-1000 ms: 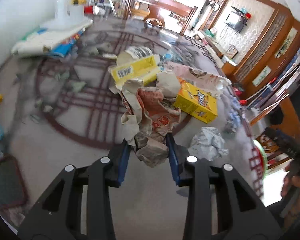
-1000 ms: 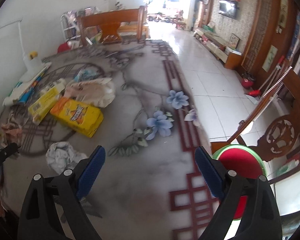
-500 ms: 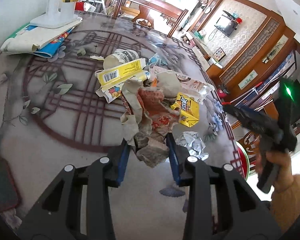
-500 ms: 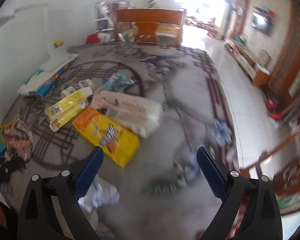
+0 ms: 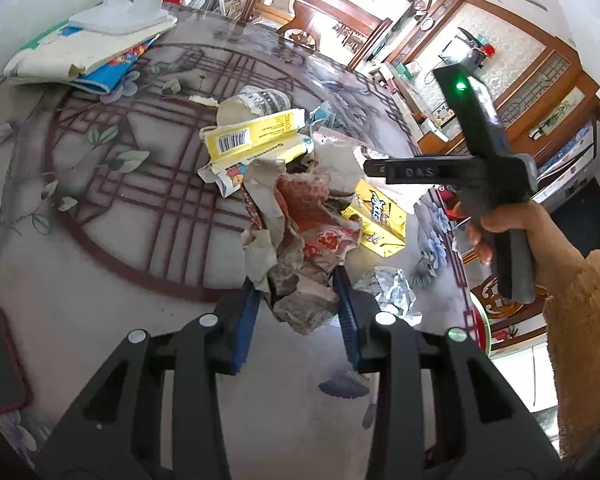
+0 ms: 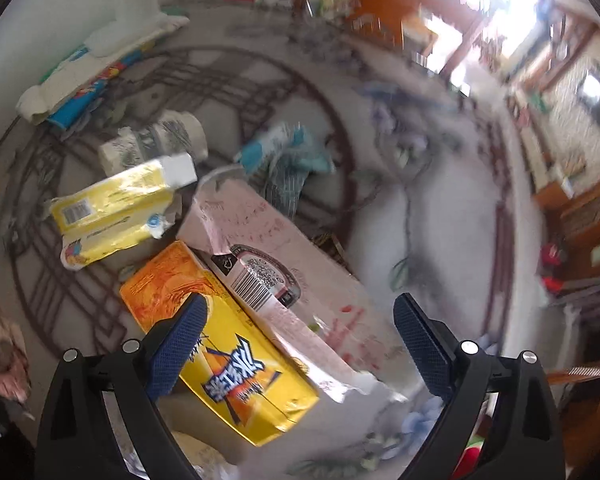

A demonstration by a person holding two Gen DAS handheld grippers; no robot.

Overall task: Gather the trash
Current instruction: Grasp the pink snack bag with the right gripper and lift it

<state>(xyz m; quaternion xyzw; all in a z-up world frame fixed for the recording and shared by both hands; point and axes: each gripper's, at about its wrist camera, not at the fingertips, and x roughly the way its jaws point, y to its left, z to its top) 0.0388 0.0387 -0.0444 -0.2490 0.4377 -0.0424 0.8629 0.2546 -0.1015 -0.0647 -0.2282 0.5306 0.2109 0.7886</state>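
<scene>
Trash lies heaped on the patterned table [image 5: 100,280]. Your left gripper [image 5: 296,304] pinches a crumpled paper wrapper [image 5: 300,240] above it; a loose squeeze could shed it. Your right gripper [image 6: 300,332], jaws spread wide, hovers over the yellow carton [image 6: 236,356] and pink bag [image 6: 300,280]; closing now risks catching both.

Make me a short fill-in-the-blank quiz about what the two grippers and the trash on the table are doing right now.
1. The left gripper is shut on a wad of crumpled ____.
2. The right gripper has its jaws ____ and holds nothing.
3. Below the right gripper lies a box coloured orange and ____.
4. The barcode on the pale pink bag faces ____.

Missing words: paper; open; yellow; up
</scene>
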